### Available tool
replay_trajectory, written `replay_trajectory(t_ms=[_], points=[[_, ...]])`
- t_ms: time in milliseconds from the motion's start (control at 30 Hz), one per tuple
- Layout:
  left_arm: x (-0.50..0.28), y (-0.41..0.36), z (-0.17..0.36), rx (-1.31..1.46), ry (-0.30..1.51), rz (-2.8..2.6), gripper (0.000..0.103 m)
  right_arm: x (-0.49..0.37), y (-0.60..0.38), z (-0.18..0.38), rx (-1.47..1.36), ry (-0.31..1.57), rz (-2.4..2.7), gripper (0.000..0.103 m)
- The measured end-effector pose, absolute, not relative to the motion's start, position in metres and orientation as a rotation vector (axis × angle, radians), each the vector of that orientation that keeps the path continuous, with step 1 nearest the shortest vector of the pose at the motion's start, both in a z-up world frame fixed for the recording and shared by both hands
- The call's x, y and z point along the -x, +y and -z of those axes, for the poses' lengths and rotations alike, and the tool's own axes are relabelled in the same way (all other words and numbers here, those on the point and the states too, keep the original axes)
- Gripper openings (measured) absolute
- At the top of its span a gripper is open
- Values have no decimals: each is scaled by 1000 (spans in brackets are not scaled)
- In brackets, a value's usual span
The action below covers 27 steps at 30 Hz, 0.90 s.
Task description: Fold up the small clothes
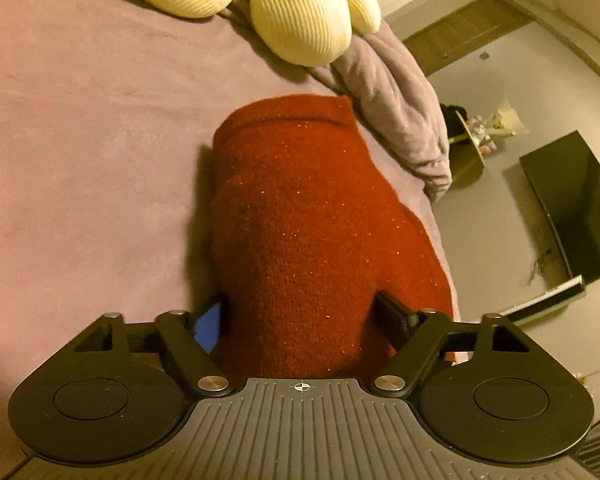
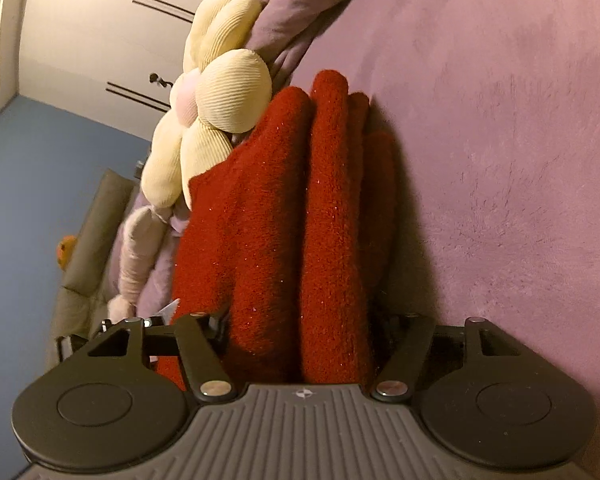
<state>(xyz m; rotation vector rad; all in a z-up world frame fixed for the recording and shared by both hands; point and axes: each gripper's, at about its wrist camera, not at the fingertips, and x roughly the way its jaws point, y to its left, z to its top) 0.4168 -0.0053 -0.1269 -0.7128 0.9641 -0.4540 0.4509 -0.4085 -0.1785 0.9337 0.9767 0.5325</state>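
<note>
Red knit garment is clamped by left gripper and right gripper; bulky folds may be dropped if grip loosens.

Bedroom, purple bed, wardrobe, cushion

I see a mauve bedspread stretching wide and smooth under me, fuzzy in texture. At its far end sits a cream ribbed flower-shaped cushion with a pale pink centre, its plump petals resting on a bunched lilac blanket along the bed's edge. Past that edge, a dark flat screen leans by the pale floor, with a small round table near it carrying wrapped bits. From my other side: white wardrobe doors with dark handles, and a grey sofa below.
</note>
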Motion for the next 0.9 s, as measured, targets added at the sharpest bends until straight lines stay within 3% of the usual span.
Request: replay_trajectory(t_ms=[100, 333, 900], points=[[-417, 0, 125, 741, 953, 461, 67, -451, -407, 181, -949, 959, -553, 51], [-414, 6, 116, 756, 940, 470, 59, -440, -397, 165, -1006, 905, -611, 47], [-305, 106, 75, 637, 904, 269, 59, -402, -278, 143, -893, 1021, -830, 51]])
